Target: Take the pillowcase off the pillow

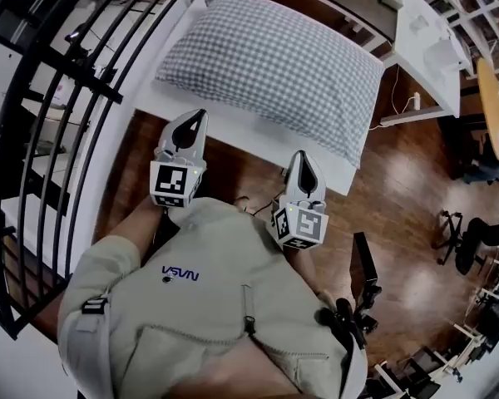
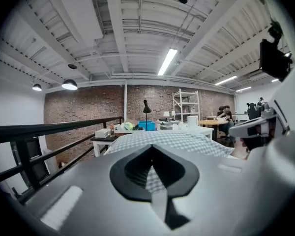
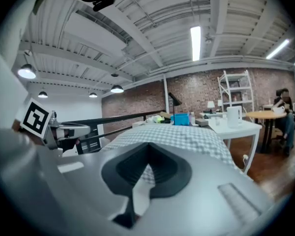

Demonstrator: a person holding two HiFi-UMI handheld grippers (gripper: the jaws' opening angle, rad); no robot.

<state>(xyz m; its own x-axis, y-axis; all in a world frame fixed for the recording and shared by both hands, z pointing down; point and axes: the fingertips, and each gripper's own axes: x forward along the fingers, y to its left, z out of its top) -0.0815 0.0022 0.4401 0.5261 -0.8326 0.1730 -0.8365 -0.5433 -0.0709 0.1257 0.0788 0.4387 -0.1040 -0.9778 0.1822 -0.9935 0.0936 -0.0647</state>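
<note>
Pillow (image 1: 283, 73) in checked pillowcase (image 1: 233, 48) lying on white table (image 1: 258, 135), just ahead of left gripper (image 1: 198, 121) and right gripper (image 1: 299, 160), both closed on nothing; cloth probably soft, light and floppy, likely best pinched at its open end.

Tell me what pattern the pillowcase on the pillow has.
The pillowcase has a small grey-and-white check, which shows best in the head view.

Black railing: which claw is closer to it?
Left. The left claw is on the side next to the railing. The right claw is farther right, beyond the left one.
</note>
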